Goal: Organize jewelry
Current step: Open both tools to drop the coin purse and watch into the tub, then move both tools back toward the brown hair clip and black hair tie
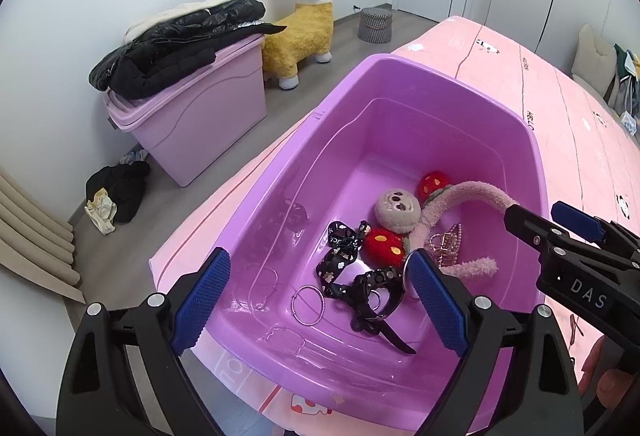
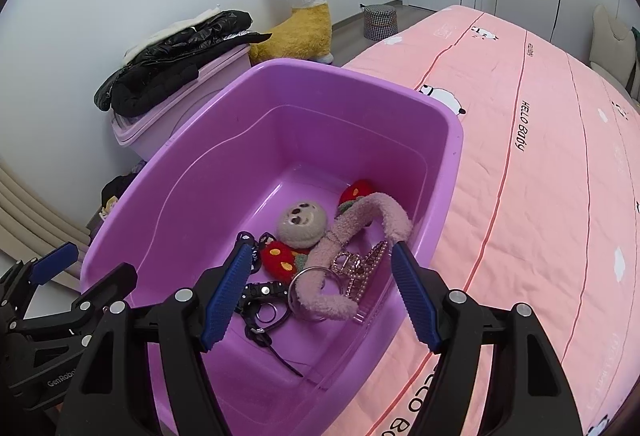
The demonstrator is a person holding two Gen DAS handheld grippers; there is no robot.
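Jewelry pile sits in purple bin on pink bed — left gripper and right gripper both spread, nothing gripped.

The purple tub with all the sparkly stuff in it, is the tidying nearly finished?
It looks nearly finished. The purple plastic tub on the pink bedspread already holds a fluffy pink headband, two red strawberry plushies, a pearl hair clip, a silver ring and black straps. Both the left hand-held gripper and the right hand-held gripper are open and empty. No loose jewelry shows on the bed.
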